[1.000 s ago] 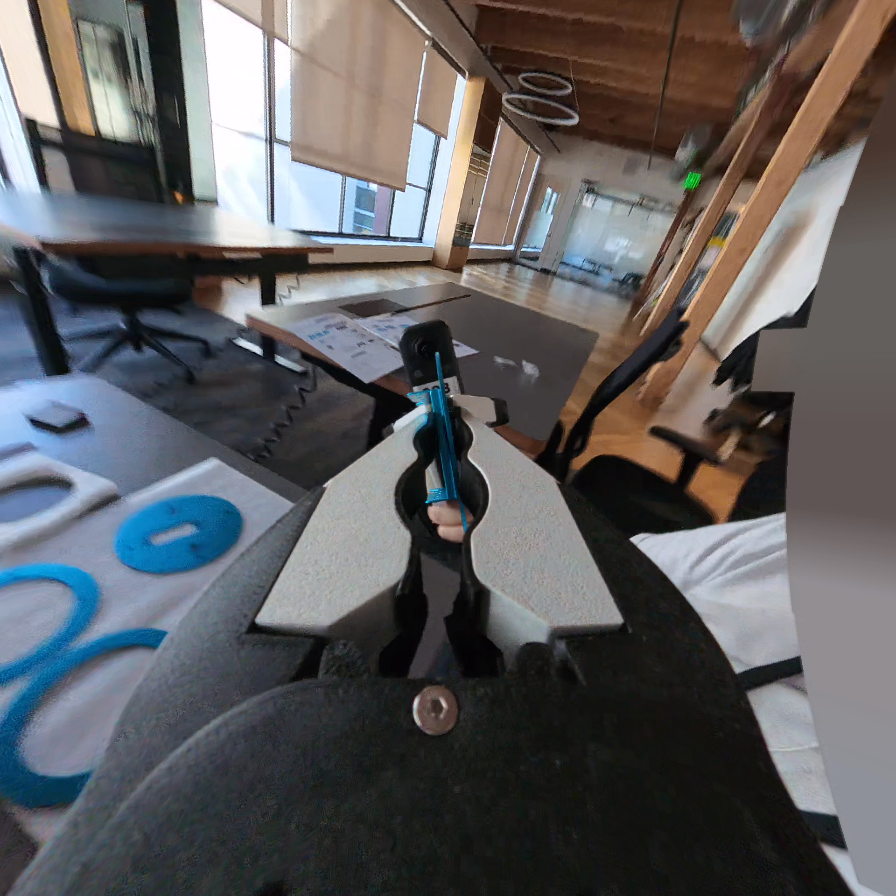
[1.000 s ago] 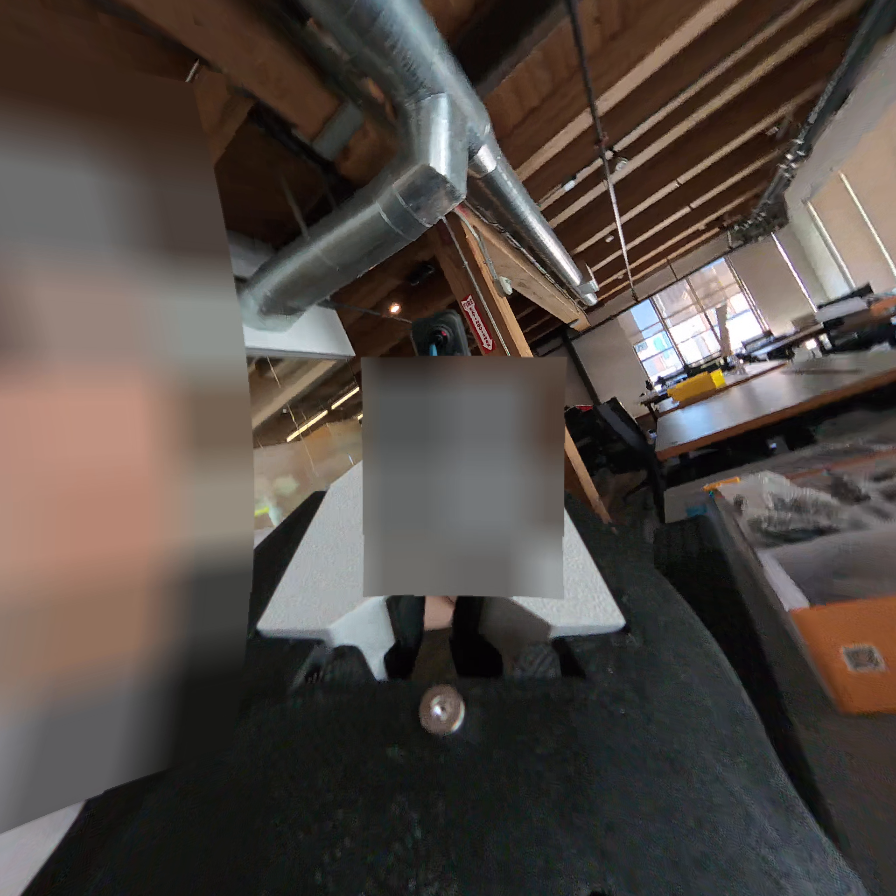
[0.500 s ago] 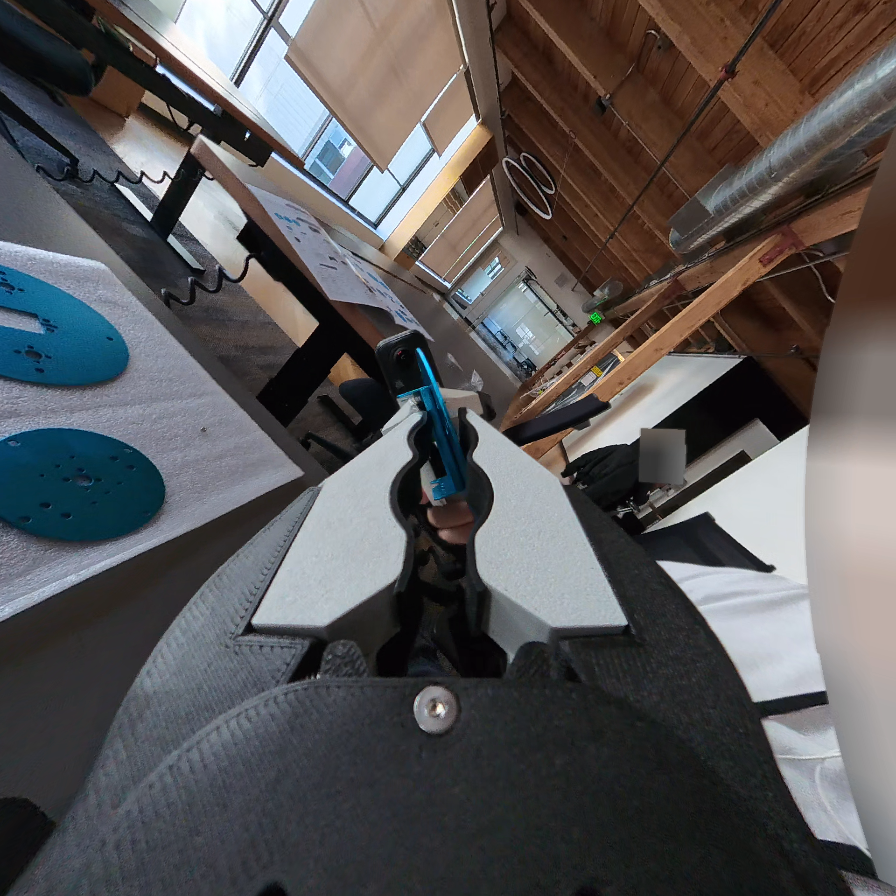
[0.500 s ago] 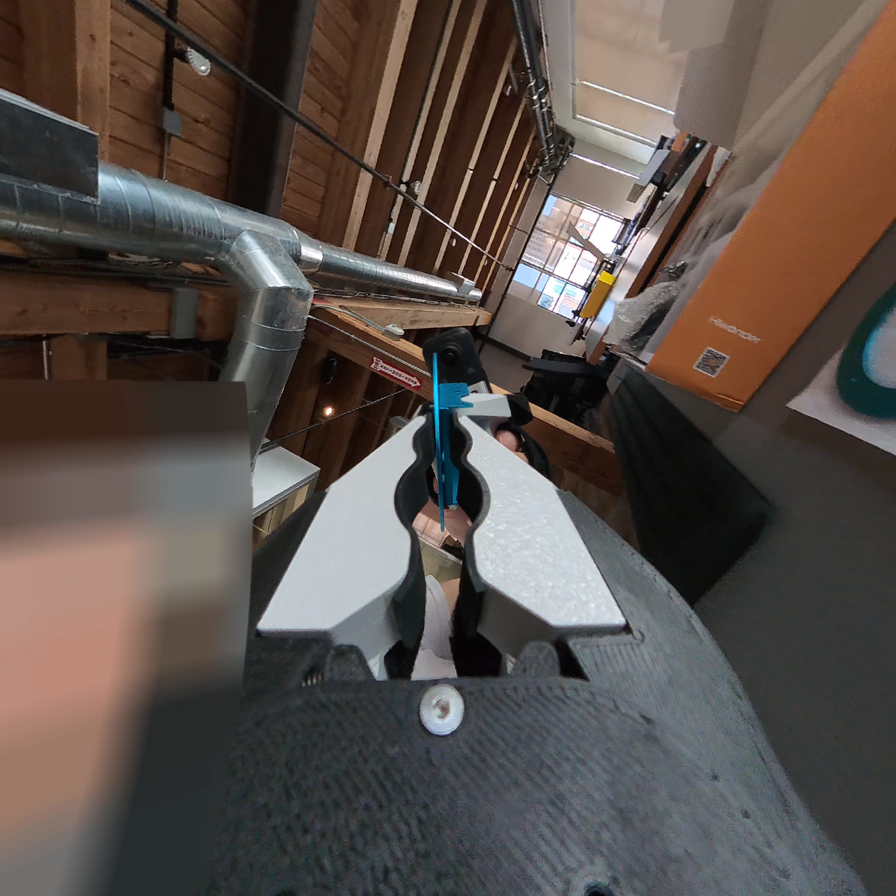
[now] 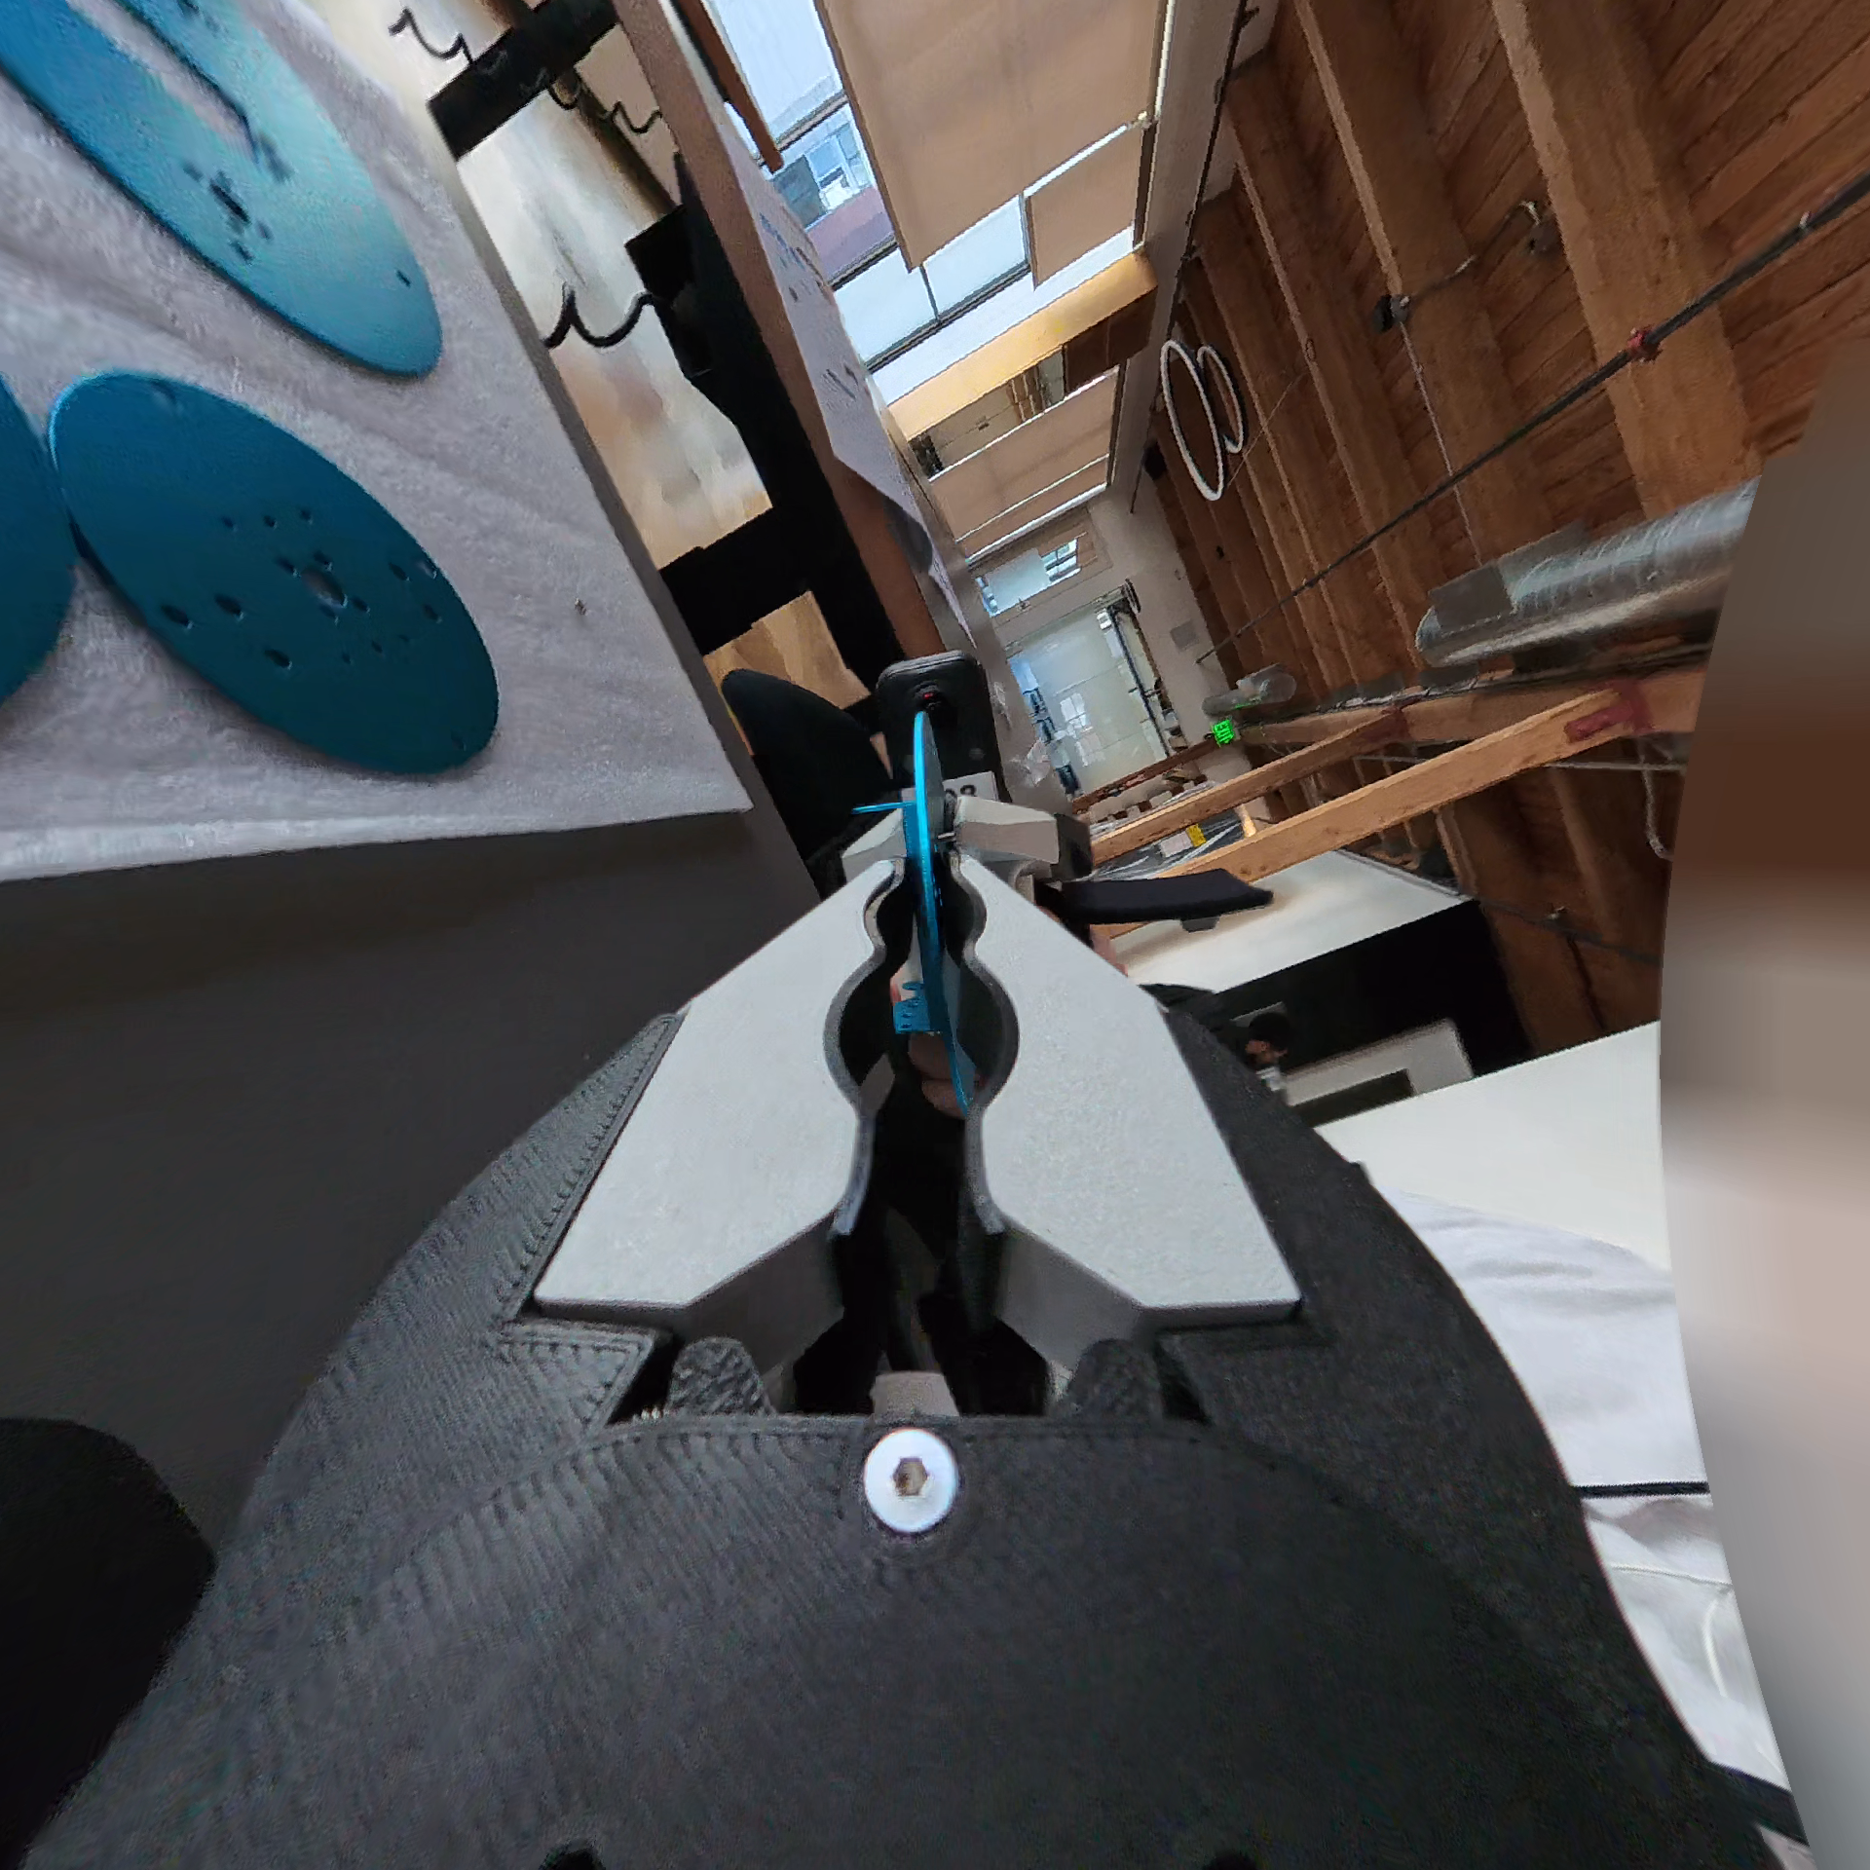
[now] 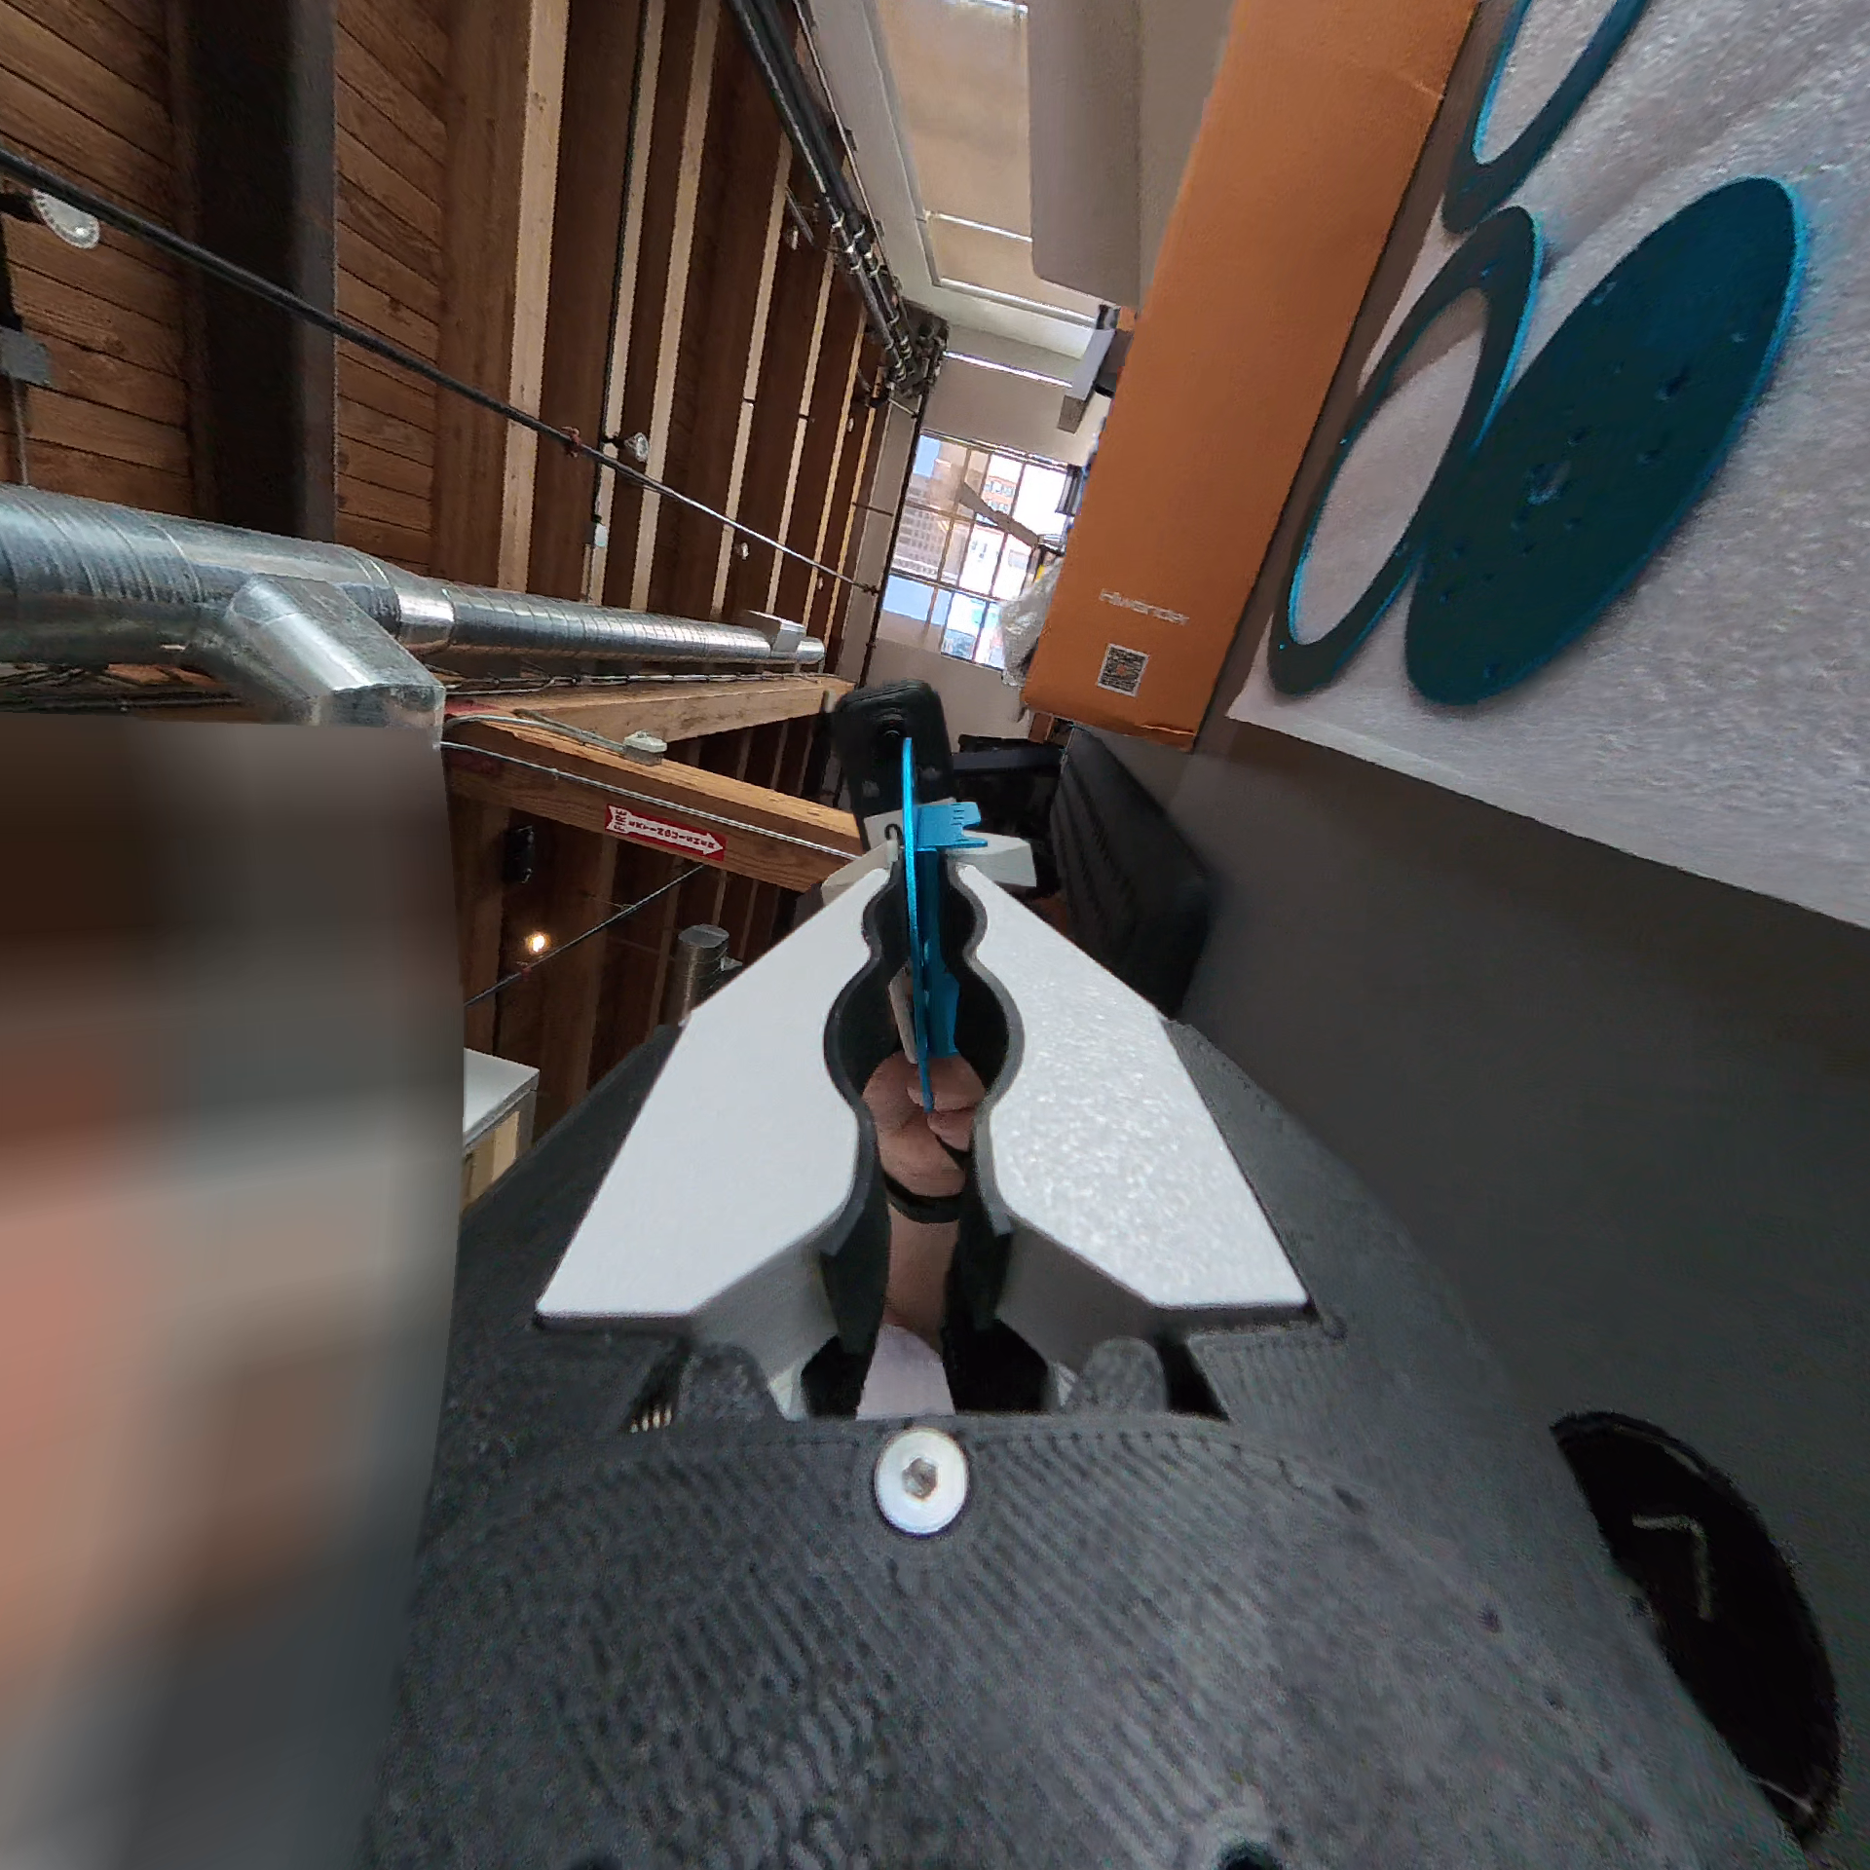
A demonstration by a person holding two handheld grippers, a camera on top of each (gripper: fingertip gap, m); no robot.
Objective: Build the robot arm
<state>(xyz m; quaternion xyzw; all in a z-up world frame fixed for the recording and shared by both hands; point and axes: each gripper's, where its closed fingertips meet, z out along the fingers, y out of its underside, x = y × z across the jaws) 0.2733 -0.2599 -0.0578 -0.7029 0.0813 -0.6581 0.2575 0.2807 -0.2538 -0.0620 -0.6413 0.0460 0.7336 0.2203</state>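
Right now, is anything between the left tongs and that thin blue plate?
Nothing visible does. The left tongs are shut directly on the blue plate, which is seen edge-on. The right tongs grip it from the opposite side.

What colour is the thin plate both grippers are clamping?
Bright blue plate, clearest in the right wrist view.

Jammed nose to nose: left gripper (image 5: pixel 923 916) and right gripper (image 6: pixel 923 901) clamped on opposite edges of one thin blue plate (image 5: pixel 933 911), no gap to pass between. Beside the plate, grey tabletop (image 5: pixel 304 1012) bare. Farther along, foam sheet (image 5: pixel 526 567) occupied by blue discs (image 5: pixel 273 572).
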